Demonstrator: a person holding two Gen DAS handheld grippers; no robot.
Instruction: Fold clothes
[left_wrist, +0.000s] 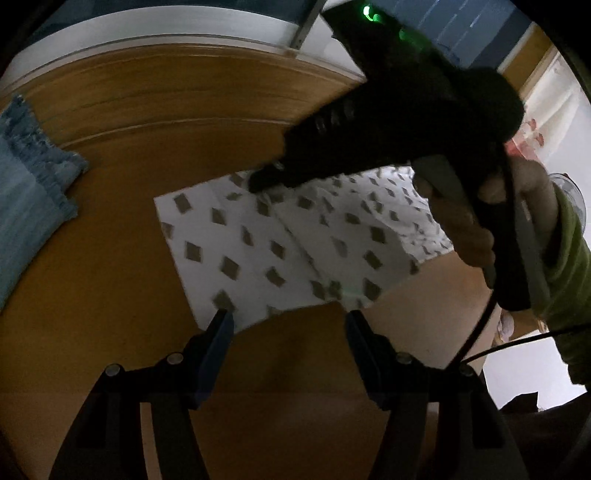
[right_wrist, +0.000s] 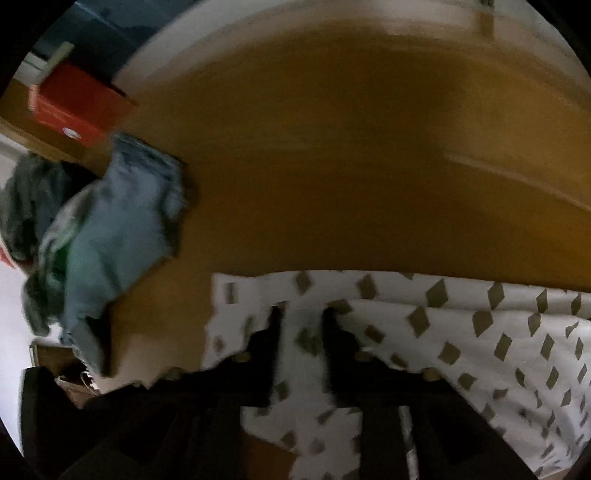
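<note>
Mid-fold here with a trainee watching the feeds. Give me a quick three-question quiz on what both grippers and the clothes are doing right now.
1. True or false: the left gripper is clamped on the patterned garment.
2. What surrounds the right gripper? A) bare table B) white diamond-print cloth C) a red box
3. Name the bluish item lying at the wooden table's left edge.

Key
1. False: its jaws are open, empty, at the cloth's near edge.
2. B
3. The blue denim piece, apart from the patterned garment.
</note>
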